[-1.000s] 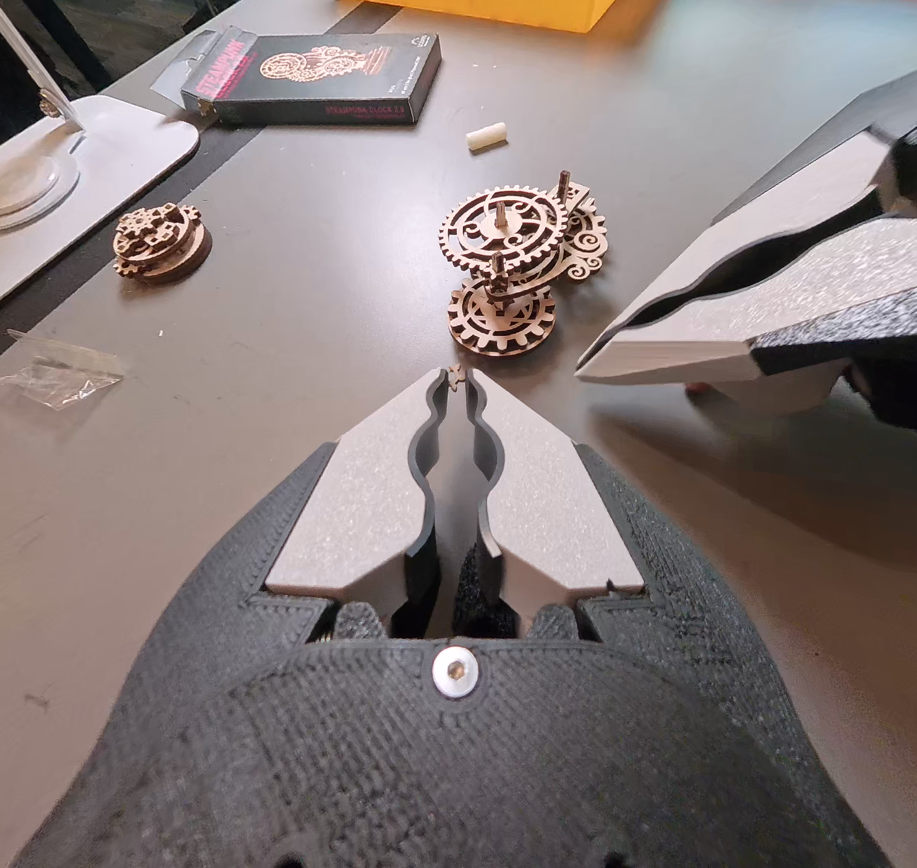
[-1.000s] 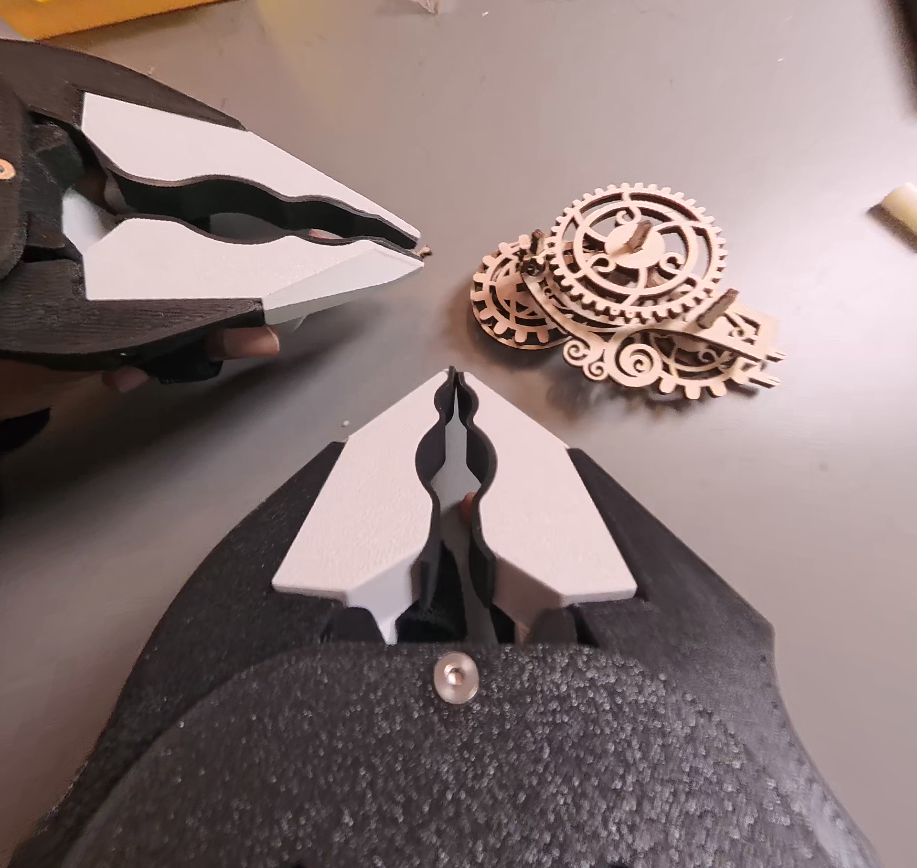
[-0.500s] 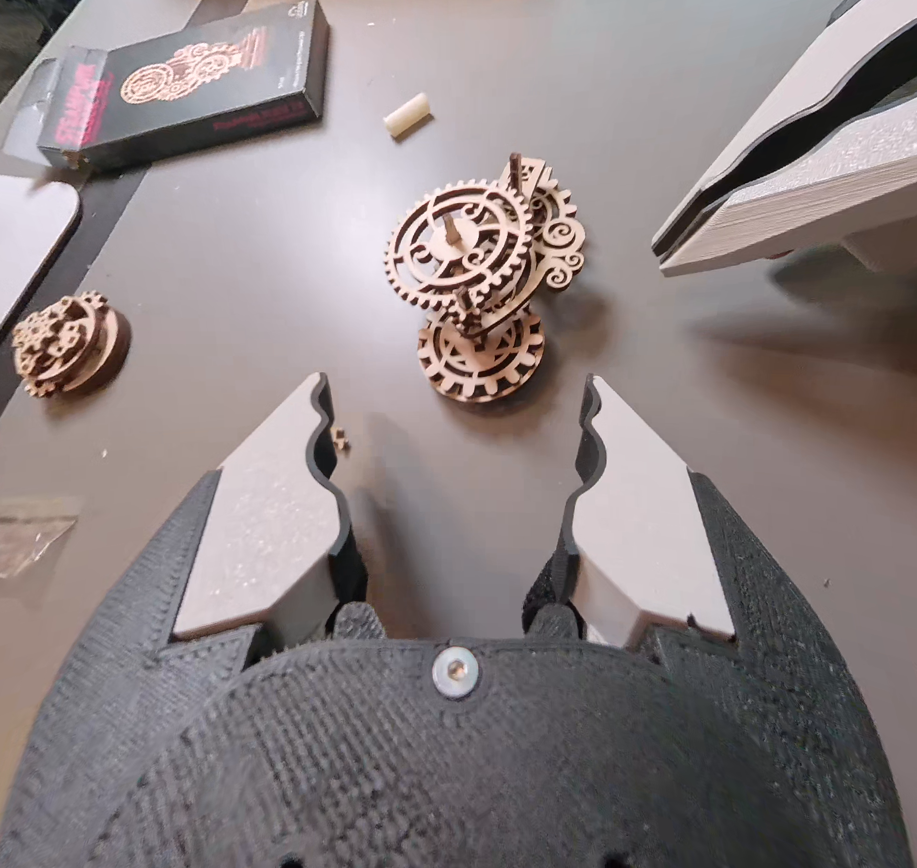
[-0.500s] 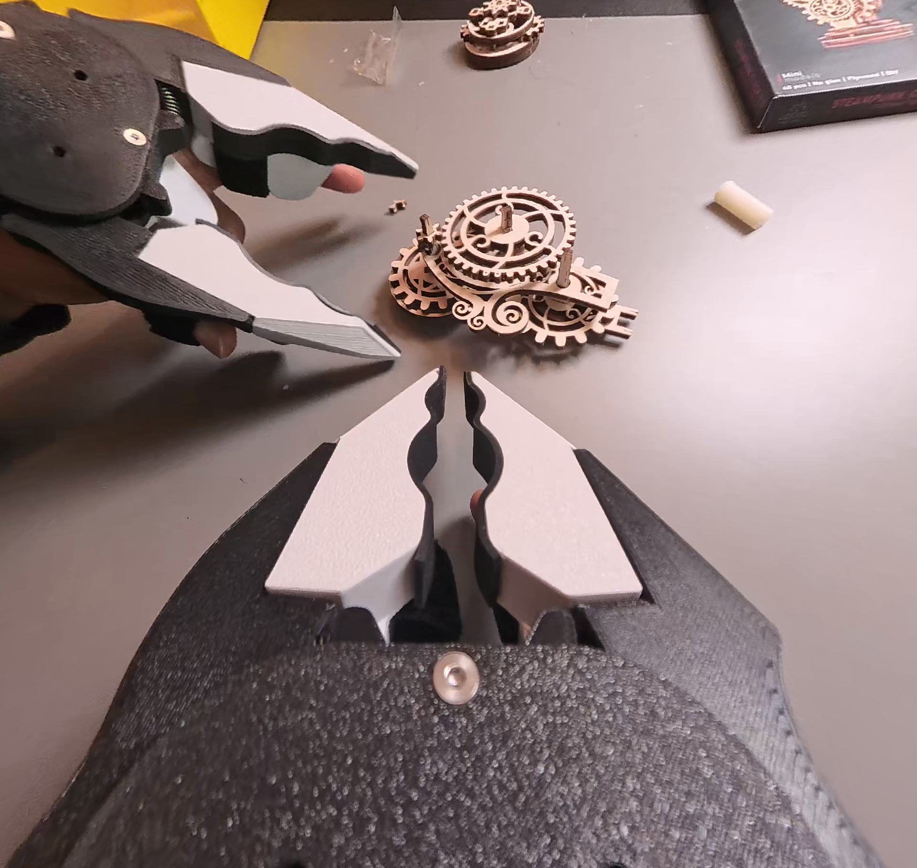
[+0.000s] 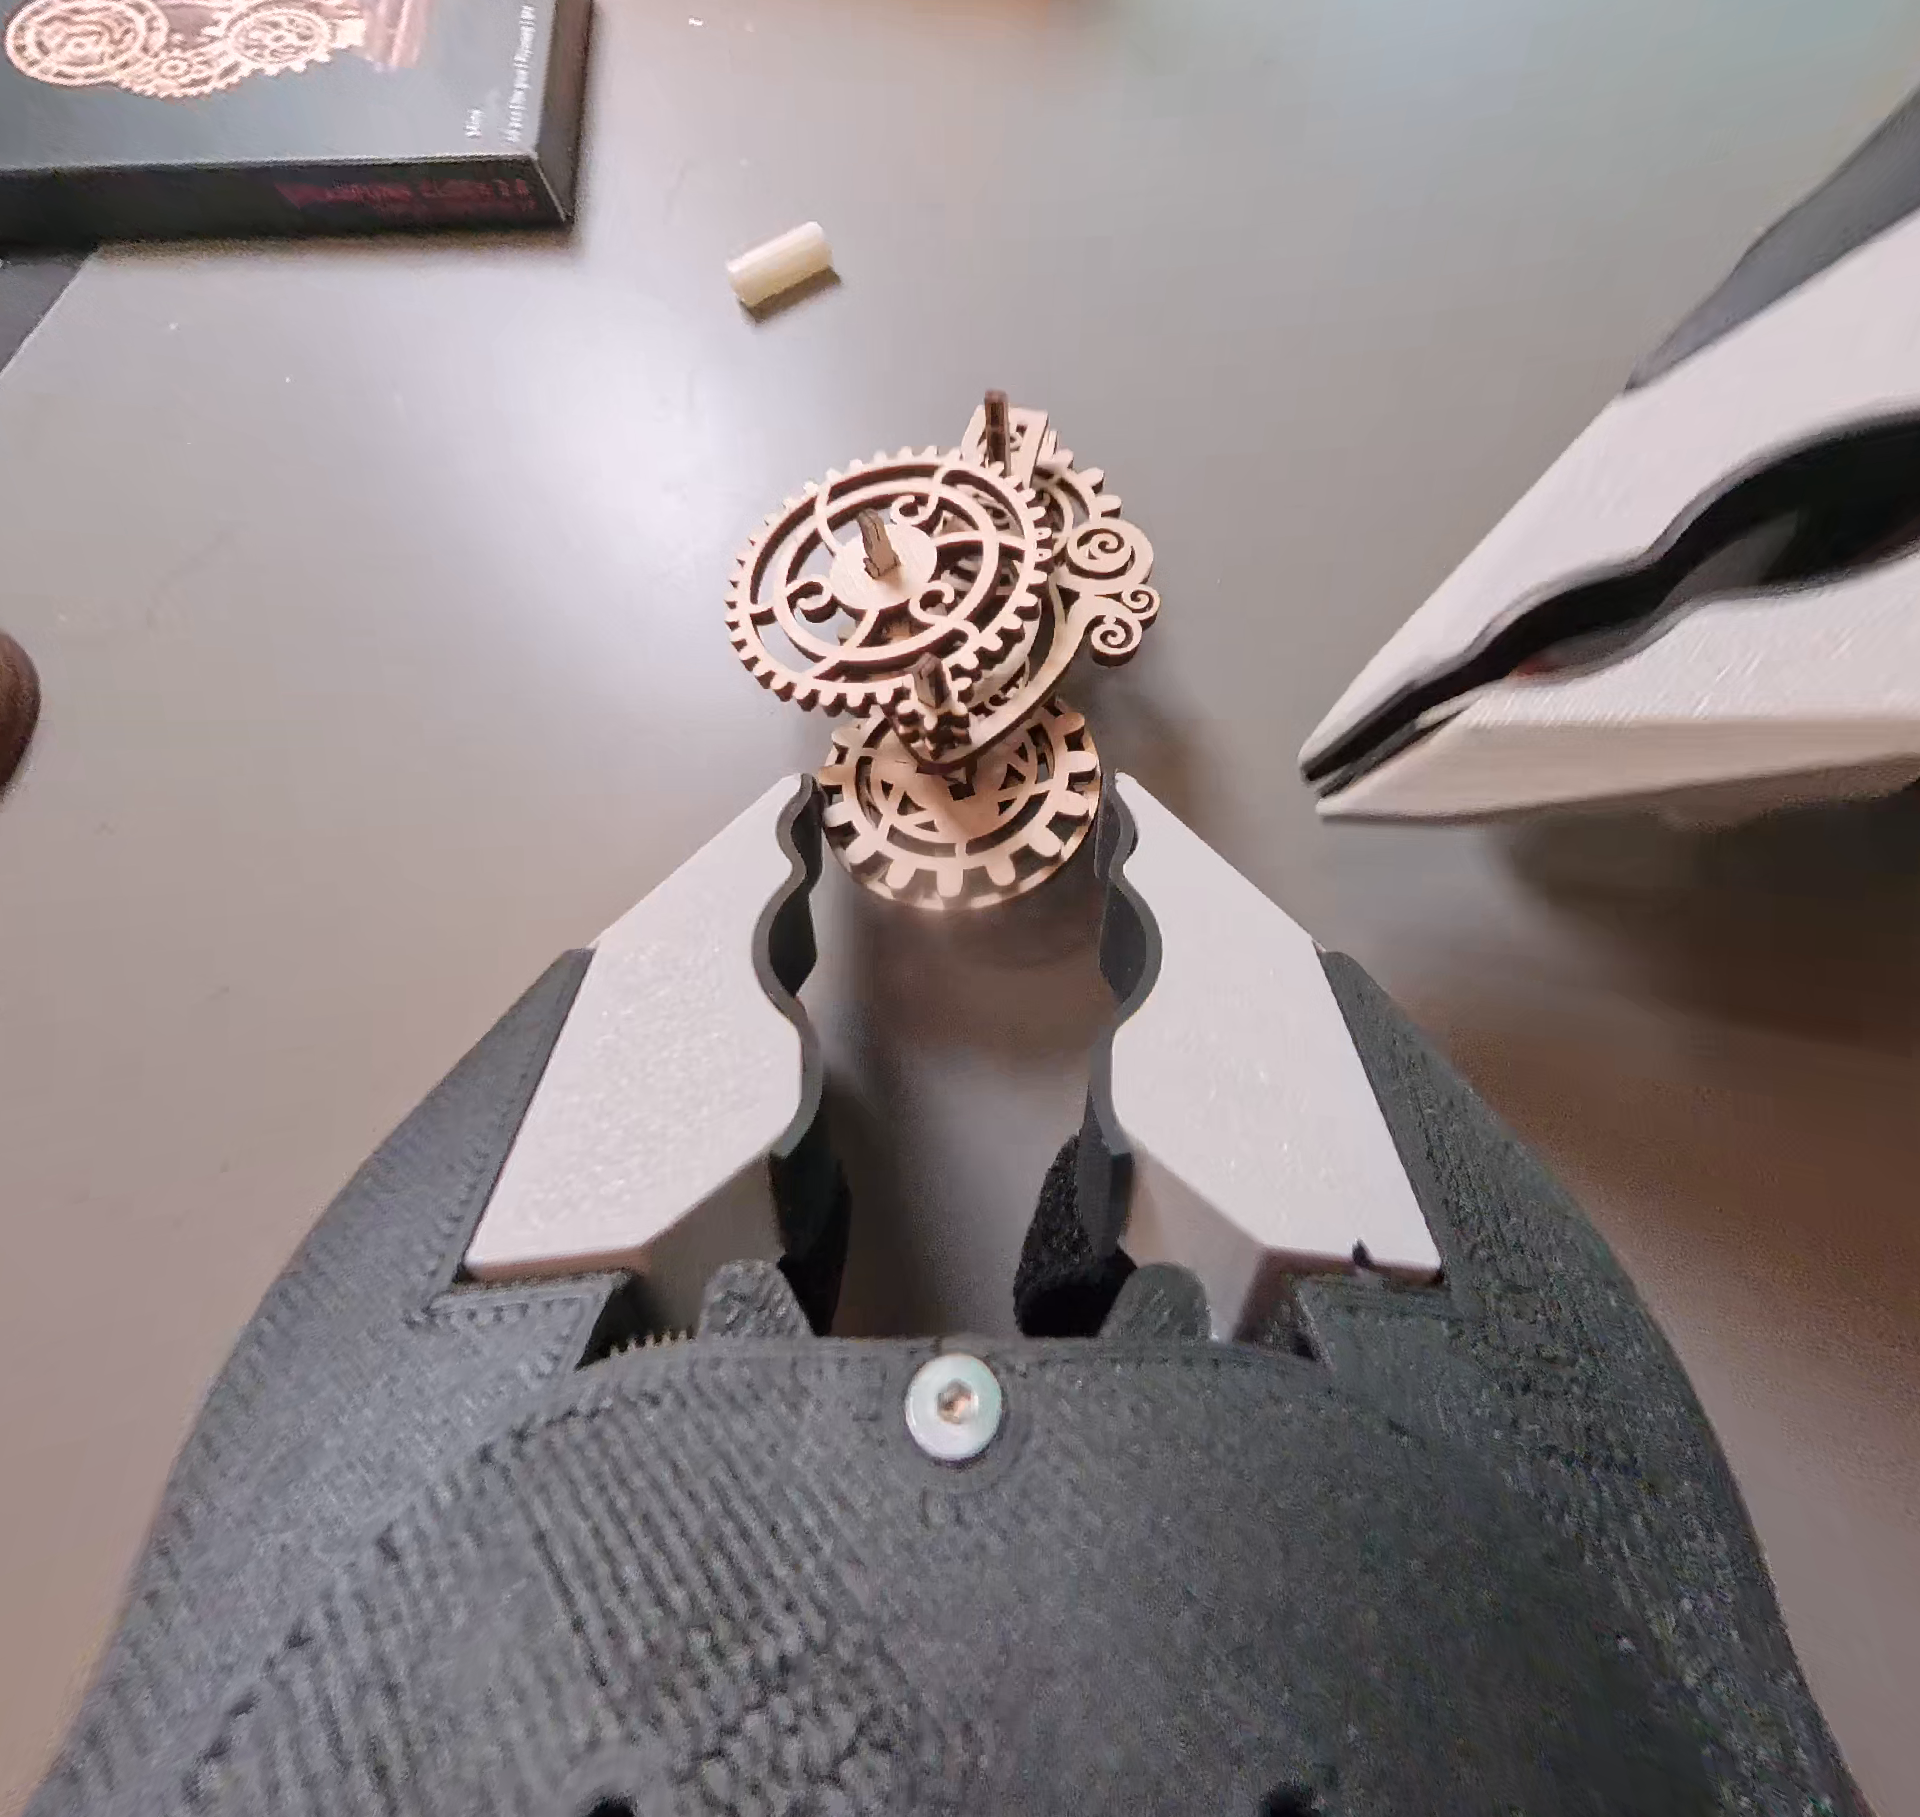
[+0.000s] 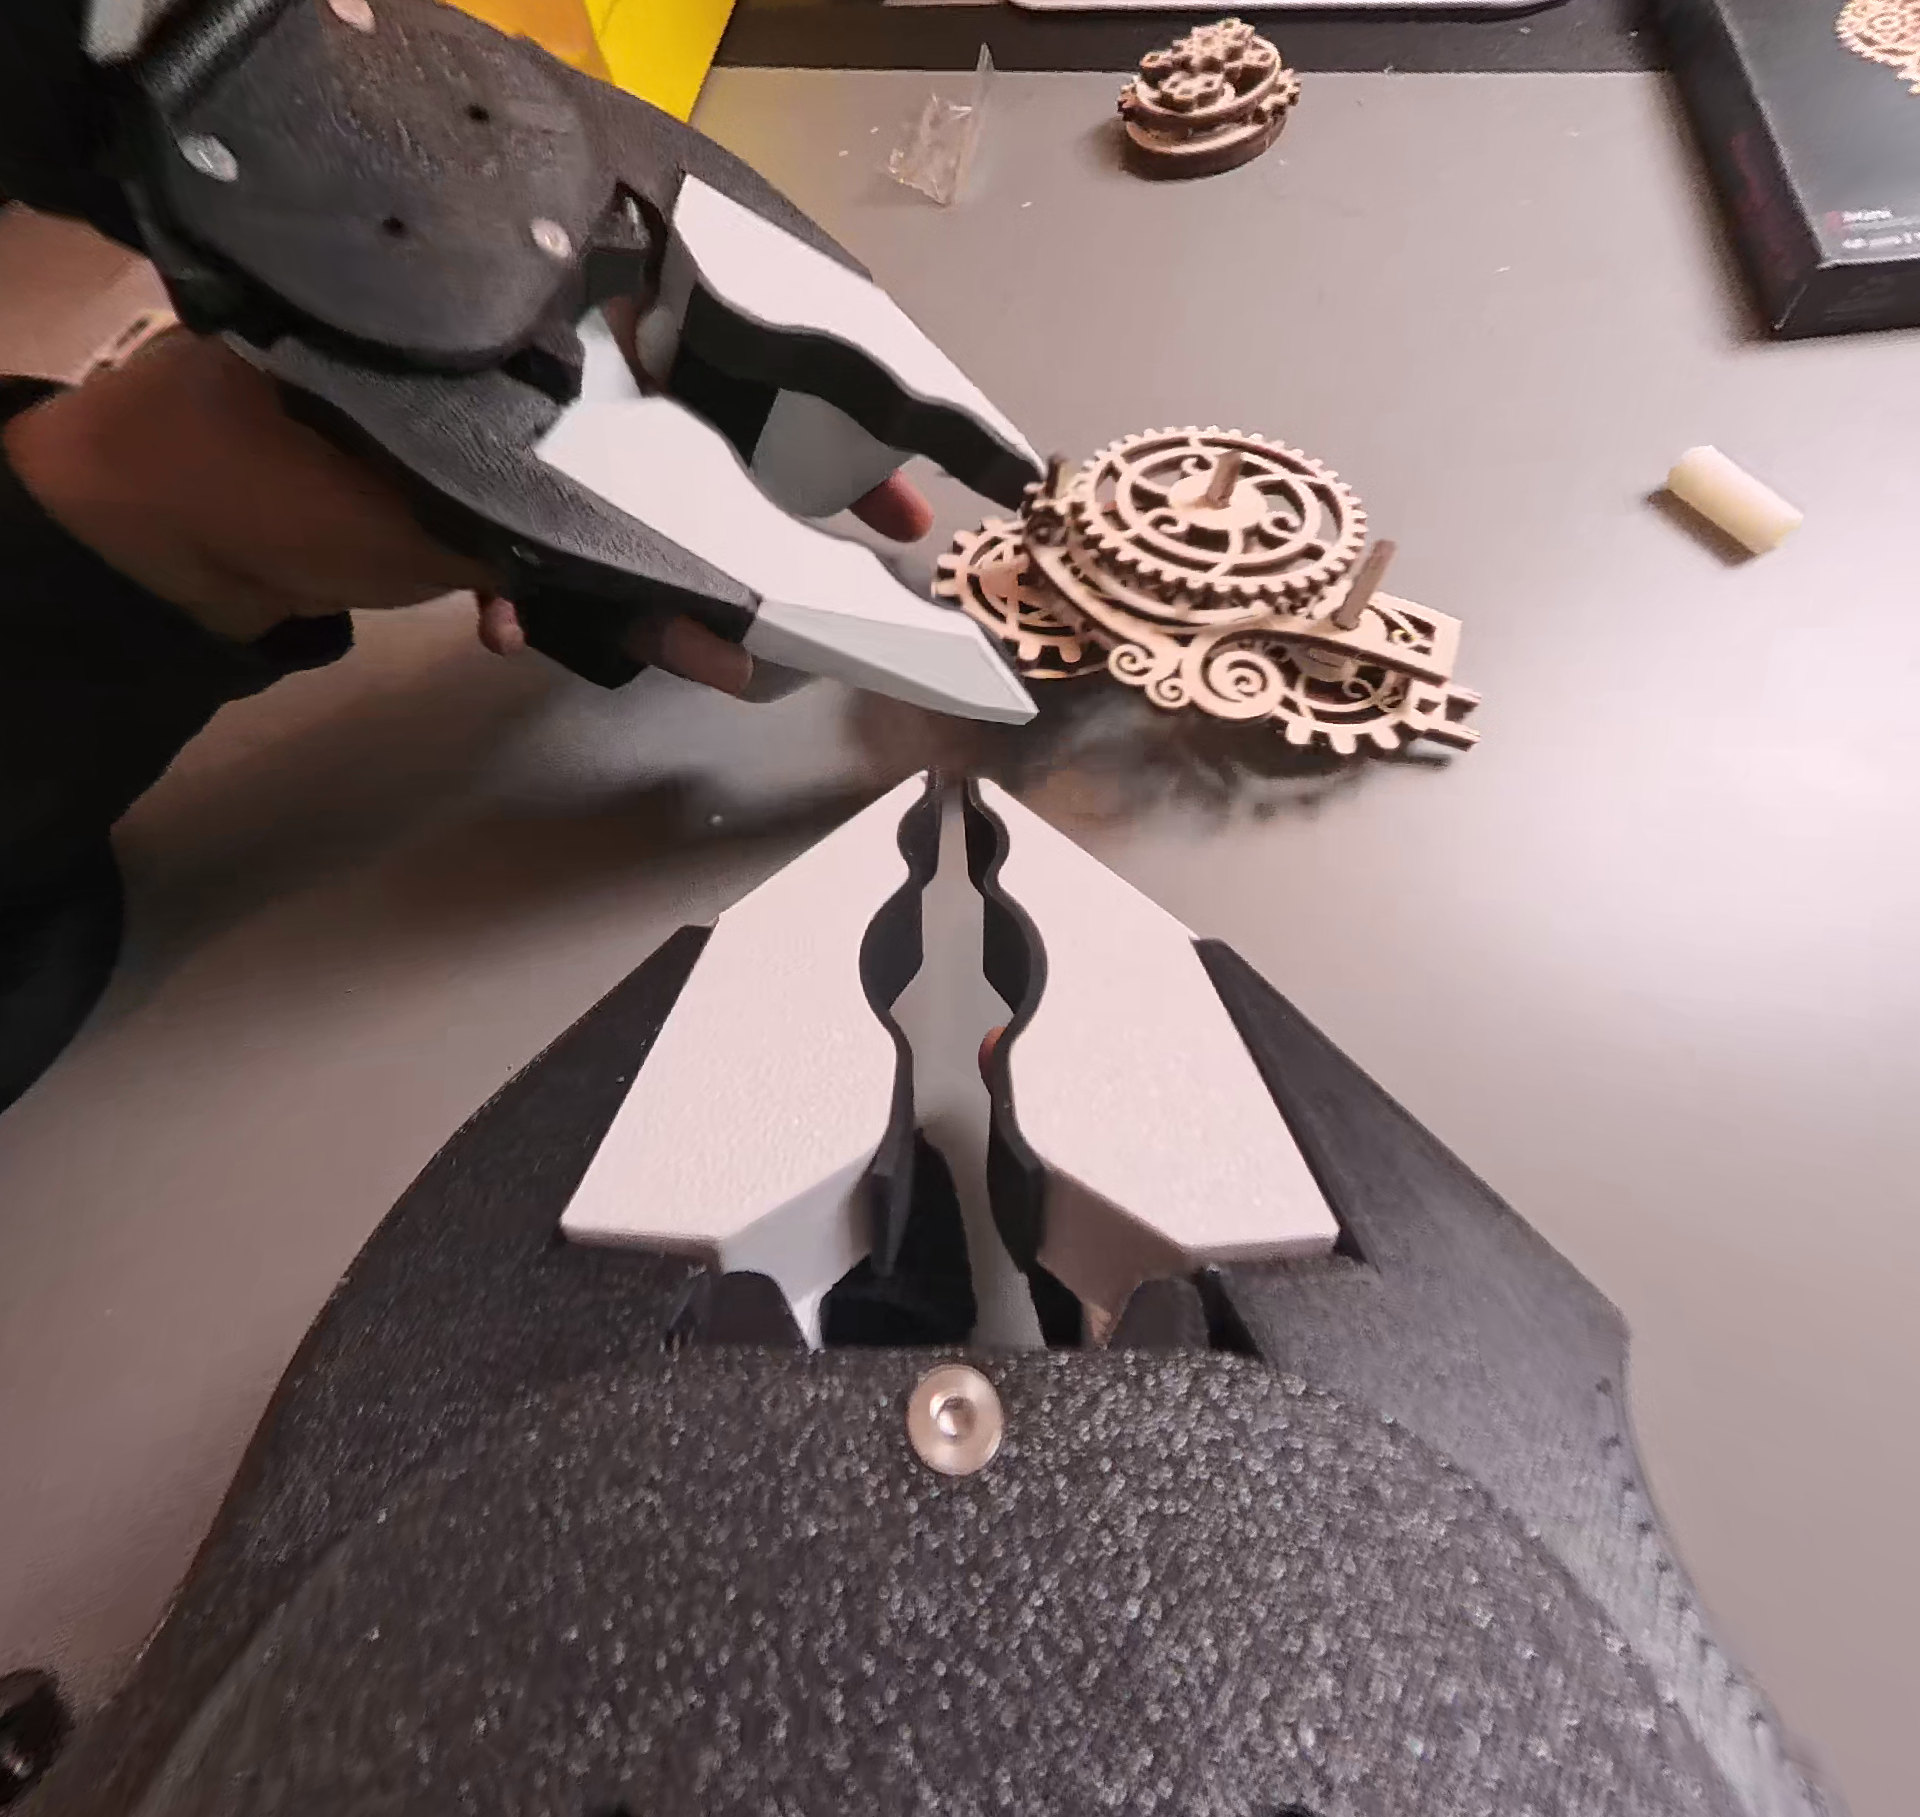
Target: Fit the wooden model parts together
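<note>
Each handheld gripper has a rough, black 3D-printed shell with one silver screw at its centre. Two pale grey wedge-shaped fingers (image 5: 665, 1061) carry wavy black inner pads. The person's hand (image 6: 312, 541) wears a black fingerless glove and a dark sleeve.

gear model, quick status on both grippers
Left gripper open, fingertips either side of gear model base gear; contact unclear. Right gripper near shut, clear of model, apparently nothing held. Nothing in the way.
</note>
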### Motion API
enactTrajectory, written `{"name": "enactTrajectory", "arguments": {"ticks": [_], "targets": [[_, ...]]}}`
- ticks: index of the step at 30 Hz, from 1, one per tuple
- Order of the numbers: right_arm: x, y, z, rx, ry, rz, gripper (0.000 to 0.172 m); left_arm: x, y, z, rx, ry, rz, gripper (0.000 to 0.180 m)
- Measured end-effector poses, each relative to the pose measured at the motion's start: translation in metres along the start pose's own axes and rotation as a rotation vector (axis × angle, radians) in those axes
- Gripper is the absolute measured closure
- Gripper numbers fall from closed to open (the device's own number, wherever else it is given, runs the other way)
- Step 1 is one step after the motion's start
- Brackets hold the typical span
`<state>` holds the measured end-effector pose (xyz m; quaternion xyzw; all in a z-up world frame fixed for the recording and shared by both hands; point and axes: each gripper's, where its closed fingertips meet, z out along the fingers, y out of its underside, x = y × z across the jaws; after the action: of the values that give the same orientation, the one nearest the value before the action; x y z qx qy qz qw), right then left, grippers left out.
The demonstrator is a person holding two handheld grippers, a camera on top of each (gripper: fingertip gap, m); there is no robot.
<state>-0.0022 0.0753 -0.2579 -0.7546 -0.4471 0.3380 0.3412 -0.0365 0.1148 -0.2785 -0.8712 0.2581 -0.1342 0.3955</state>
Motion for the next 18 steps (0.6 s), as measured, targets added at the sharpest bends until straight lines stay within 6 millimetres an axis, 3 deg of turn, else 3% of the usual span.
{"name": "enactTrajectory", "arguments": {"ticks": [4, 9, 18], "targets": [[-0.009, 0.006, 0.017, -0.099, 0.023, -0.038, 0.172, 0.002, -0.029, -0.022, 0.09, 0.055, -0.192, 0.129], [-0.014, 0.001, 0.036, -0.113, 0.019, 0.007, 0.172, 0.006, -0.046, -0.036, 0.169, 0.109, -0.331, 0.13], [-0.031, -0.006, 0.056, -0.097, -0.147, 0.343, 0.172, 0.017, -0.053, -0.04, 0.192, 0.071, -0.268, 0.13]]}}
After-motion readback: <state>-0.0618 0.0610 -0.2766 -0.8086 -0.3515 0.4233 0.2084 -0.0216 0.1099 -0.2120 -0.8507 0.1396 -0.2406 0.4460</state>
